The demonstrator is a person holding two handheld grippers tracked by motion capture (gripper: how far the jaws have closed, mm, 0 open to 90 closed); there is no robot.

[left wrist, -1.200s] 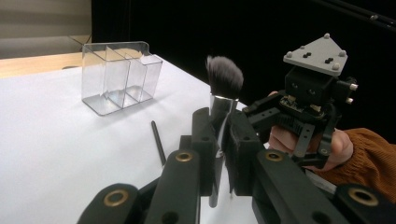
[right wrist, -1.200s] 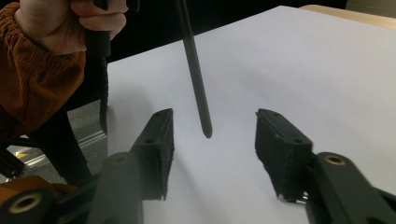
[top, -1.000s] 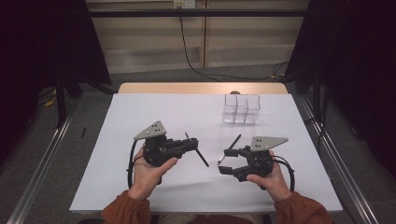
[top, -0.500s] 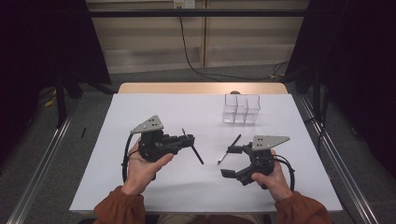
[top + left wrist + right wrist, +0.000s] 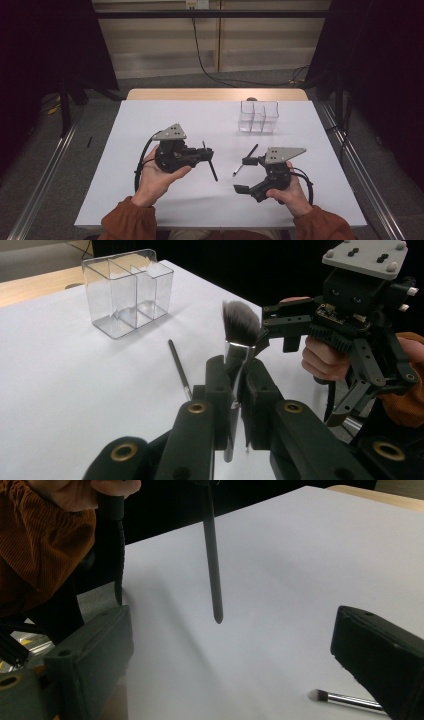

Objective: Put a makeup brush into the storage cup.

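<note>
My left gripper (image 5: pixel 206 151) (image 5: pixel 236 367) is shut on a makeup brush (image 5: pixel 241 320) just below its silver ferrule, grey bristles up. Its black handle (image 5: pixel 213 172) (image 5: pixel 212 565) slants down above the white table. My right gripper (image 5: pixel 245 175) (image 5: pixel 230 615) is open at the right; its jaws have just been opening wider, with only bare table between them. A thin brush (image 5: pixel 253 150) (image 5: pixel 178 365) (image 5: pixel 347 699) lies flat on the table beside the right gripper's far jaw. In the left gripper view the right gripper (image 5: pixel 350 315) is close behind the bristles.
A clear plastic organizer (image 5: pixel 258 117) (image 5: pixel 127 290) with several compartments stands at the back right of the white table top (image 5: pixel 150 115). A wooden strip (image 5: pixel 215 94) runs along the far edge. Metal rails flank the table on both sides.
The right gripper's jaws have spread much wider. The left hand has shifted slightly, and the brush handle has swung a little with it.
</note>
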